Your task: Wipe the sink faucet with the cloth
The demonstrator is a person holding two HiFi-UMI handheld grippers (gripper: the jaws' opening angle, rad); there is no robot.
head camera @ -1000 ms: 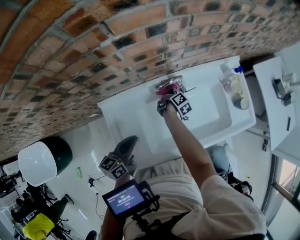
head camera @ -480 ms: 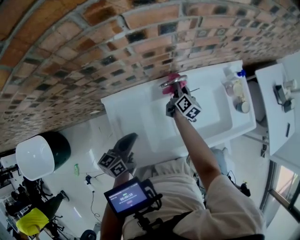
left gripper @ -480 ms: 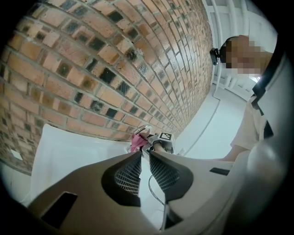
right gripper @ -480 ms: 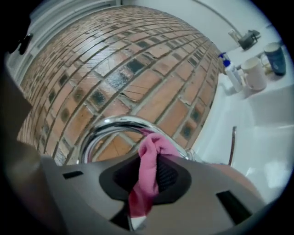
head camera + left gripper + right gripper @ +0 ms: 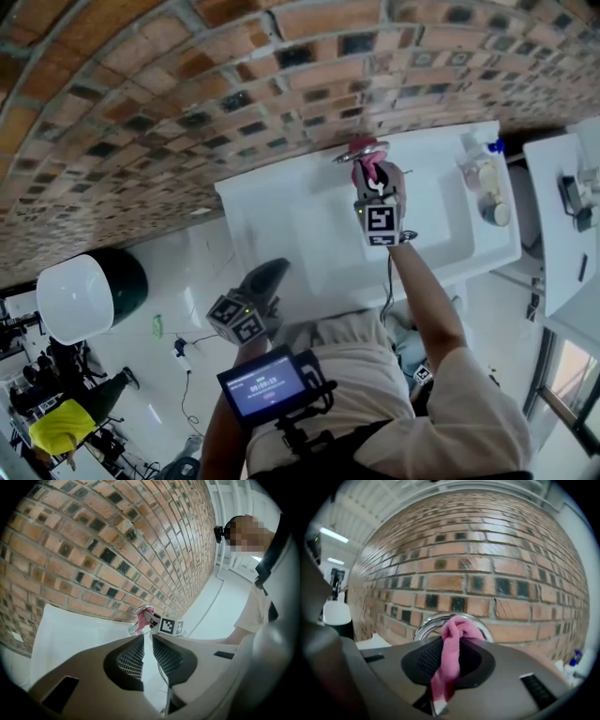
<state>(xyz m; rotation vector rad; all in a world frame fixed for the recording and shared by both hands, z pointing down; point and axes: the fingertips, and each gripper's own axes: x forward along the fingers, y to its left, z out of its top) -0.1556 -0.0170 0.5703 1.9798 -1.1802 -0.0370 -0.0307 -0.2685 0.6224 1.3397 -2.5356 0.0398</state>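
The red-and-brown brick wall (image 5: pixel 187 84) forms the backdrop, and the white rectangular ceramic sink (image 5: pixel 272 220) is mounted against it, so the fixture at the sink's rear edge must be approached from the front, over the basin. A few pale plastic bottles (image 5: pixel 480 173) stand at the sink's far right corner, well apart from the work area. The left gripper (image 5: pixel 274 270) hangs low beside the person's body, in front of the sink and away from the basin; its own view shows its jaws (image 5: pixel 146 639) drawn nearly together with nothing between them, which suggests that it is parked out of the way and plays no part in the wiping. The right gripper (image 5: pixel 373 184) is extended on an outstretched arm across the basin to the wall side. Its jaws are clamped on the pink terry cloth (image 5: pixel 450 651), with a bunched fold standing proud of the fingertips so that fabric, not jaw, meets the metal. The curved chrome sink faucet (image 5: pixel 359 150) sits at the middle of the sink's rear edge, just beside the wall; in the right gripper view its shiny arc (image 5: pixel 423 626) appears directly behind the cloth's fold. The cloth (image 5: pixel 367 170) appears to touch the faucet from the basin side, though the exact contact is hidden by the fold. The wiping is judged to be under way.
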